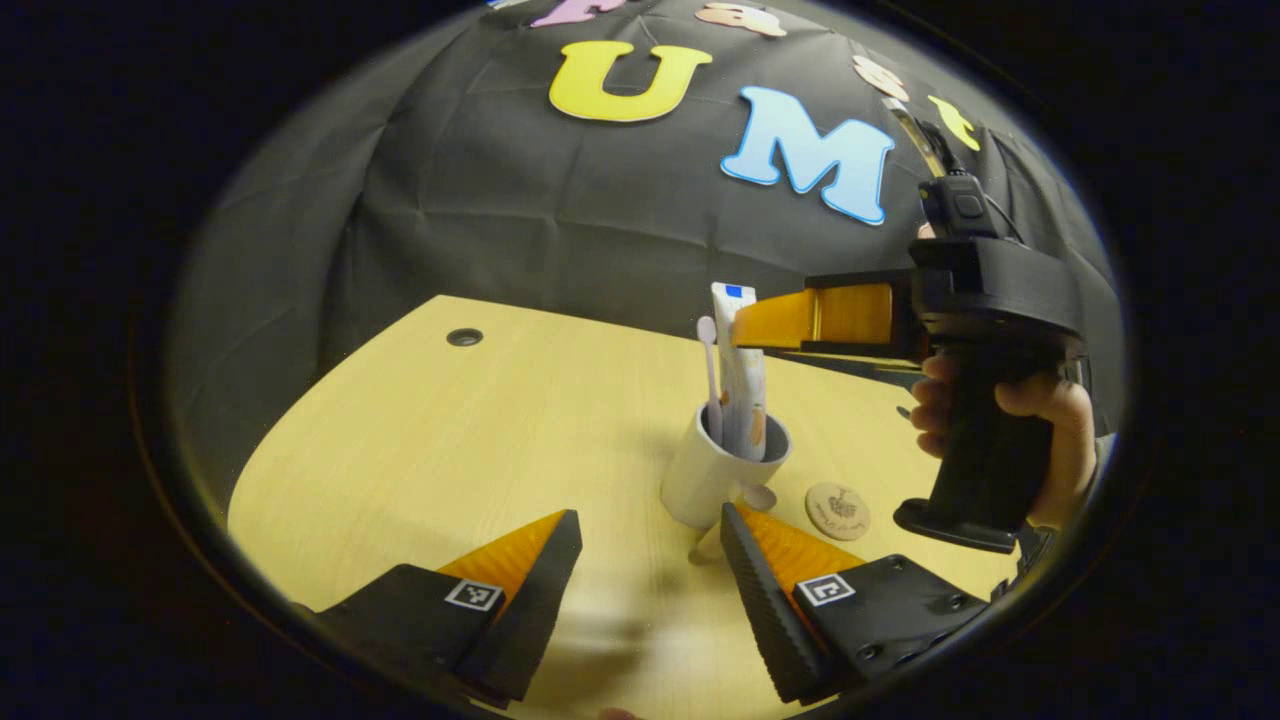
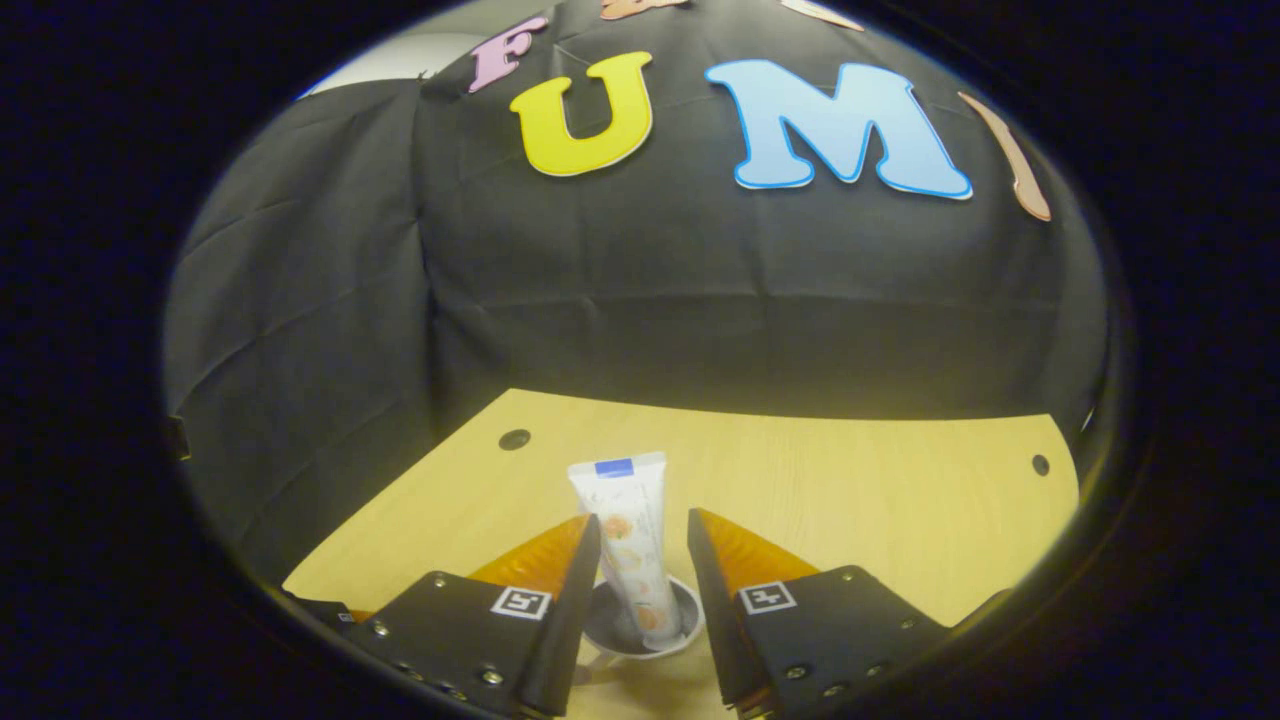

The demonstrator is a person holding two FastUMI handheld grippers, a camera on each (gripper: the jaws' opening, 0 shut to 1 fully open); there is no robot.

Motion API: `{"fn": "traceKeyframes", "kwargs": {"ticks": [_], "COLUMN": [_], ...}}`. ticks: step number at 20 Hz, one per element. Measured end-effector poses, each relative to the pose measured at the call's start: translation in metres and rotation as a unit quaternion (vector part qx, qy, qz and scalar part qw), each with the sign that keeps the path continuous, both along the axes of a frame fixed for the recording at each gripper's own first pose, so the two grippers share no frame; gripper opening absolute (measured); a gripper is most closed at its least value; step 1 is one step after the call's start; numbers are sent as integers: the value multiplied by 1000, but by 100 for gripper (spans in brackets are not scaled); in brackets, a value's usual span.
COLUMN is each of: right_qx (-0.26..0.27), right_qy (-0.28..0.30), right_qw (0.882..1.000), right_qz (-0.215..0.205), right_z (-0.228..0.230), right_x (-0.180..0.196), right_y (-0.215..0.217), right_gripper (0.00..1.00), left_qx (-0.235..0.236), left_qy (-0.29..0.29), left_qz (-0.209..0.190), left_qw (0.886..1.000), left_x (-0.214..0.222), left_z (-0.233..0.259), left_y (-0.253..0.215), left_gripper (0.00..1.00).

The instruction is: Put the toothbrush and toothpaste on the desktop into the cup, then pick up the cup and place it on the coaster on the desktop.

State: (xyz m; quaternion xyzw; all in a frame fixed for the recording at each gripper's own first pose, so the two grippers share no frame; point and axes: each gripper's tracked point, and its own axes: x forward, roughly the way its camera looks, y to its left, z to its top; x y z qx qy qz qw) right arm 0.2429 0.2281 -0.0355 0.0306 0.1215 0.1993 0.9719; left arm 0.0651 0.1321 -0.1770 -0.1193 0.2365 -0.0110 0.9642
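Note:
A white cup (image 1: pixel 700 480) stands on the wooden desktop (image 1: pixel 480 440) with a pink toothbrush (image 1: pixel 708 365) and a white toothpaste tube (image 1: pixel 742 390) upright in it. A round wooden coaster (image 1: pixel 838 511) lies just right of the cup. My left gripper (image 1: pixel 650 560) is open, low in front of the cup with nothing between its fingers. A hand holds my right gripper (image 1: pixel 760 338) at the tube's top. In the right gripper view the toothpaste tube (image 2: pixel 622 510) rises from the cup (image 2: pixel 690 612) between the fingers of my right gripper (image 2: pixel 642 525), with a small gap on the right side.
The desktop (image 2: pixel 880 500) runs back to the black cloth wall. Small dark cable holes sit near its far edge (image 1: pixel 464 337) (image 2: pixel 514 439) (image 2: pixel 1041 464). The hand (image 1: pixel 1040 420) on the right gripper's grip hovers over the table's right side, above the coaster.

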Motion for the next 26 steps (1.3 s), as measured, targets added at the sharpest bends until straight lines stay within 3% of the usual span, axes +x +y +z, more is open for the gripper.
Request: {"fn": "traceKeyframes", "kwargs": {"ticks": [3, 12, 13, 14, 17, 18, 19, 26], "right_qx": [-6, 10, 11, 12, 10, 9, 11, 2], "right_qy": [-16, -21, -17, -14, -2, 6, 13, 63], "right_qw": [1000, 999, 999, 998, 997, 997, 997, 992], "right_qz": [1, -41, -47, -53, -73, -78, -81, -112], "right_z": [8, 16, 13, 10, -4, -9, -15, -61], "right_x": [-8, -55, -60, -66, -82, -88, -95, -144], "right_y": [-5, -78, -87, -98, -126, -135, -142, -196], "right_gripper": [95, 95, 95, 95, 95, 95, 95, 95], "left_qx": [1, 22, 27, 30, 33, 37, 41, 52], "left_qy": [-5, 2, 9, 17, 35, 42, 50, 144], "left_qz": [-4, -43, -46, -51, -67, -71, -74, -81], "left_qw": [1000, 999, 999, 998, 997, 996, 995, 985], "left_x": [4, 14, 17, 19, 25, 27, 30, 48], "left_z": [7, 11, 10, 8, 6, 6, 4, -25], "left_y": [-10, -44, -47, -52, -67, -70, -73, -75], "left_gripper": [91, 91, 98, 91, 91, 98, 91, 90]}}
